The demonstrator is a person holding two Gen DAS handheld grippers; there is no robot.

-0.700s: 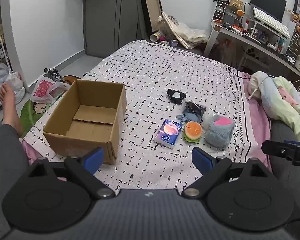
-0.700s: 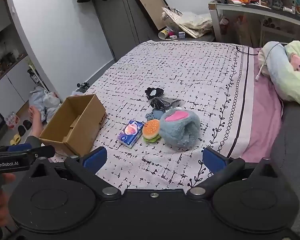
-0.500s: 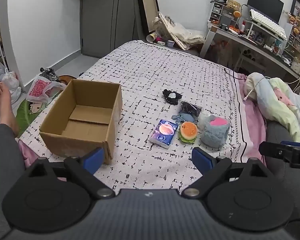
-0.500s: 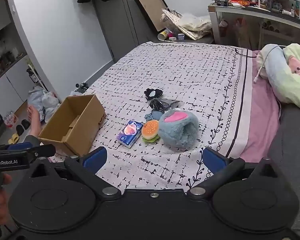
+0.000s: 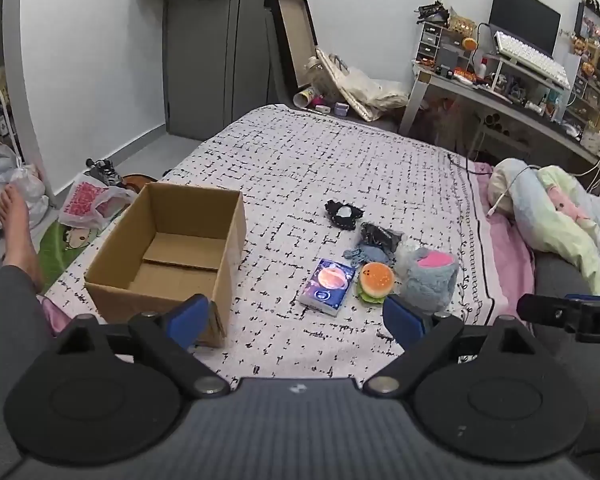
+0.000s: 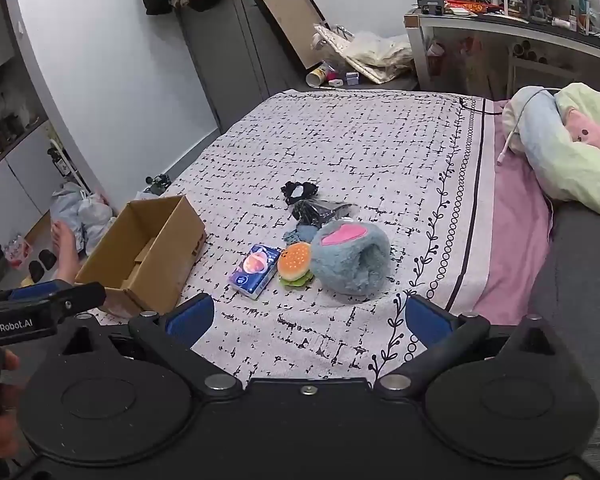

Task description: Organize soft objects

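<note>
An empty brown cardboard box [image 5: 168, 256] [image 6: 148, 252] stands on the bed's left side. To its right lie a blue tissue pack [image 5: 329, 286] [image 6: 255, 270], a burger plush [image 5: 375, 281] [image 6: 296, 264], a fluffy blue slipper with a pink lining [image 5: 430, 280] [image 6: 352, 258], a dark shiny pouch [image 5: 378, 236] [image 6: 320, 210] and a small black item [image 5: 343, 214] [image 6: 299, 192]. My left gripper [image 5: 296, 316] hangs open above the bed's near edge, short of the tissue pack. Open too, my right gripper [image 6: 308, 318] hovers in front of the slipper. Neither holds anything.
The bed [image 5: 320, 160] has a white sheet with black dashes. A rolled pastel blanket [image 5: 556, 216] lies at the right. A cluttered desk [image 5: 500, 92] stands behind the bed. A person's bare foot [image 5: 16, 232] and plastic bags [image 5: 88, 204] are on the floor at the left.
Both views have tilted upward and drawn back a little, so the box and the soft objects sit slightly lower and farther off. Nothing on the bed has moved.
</note>
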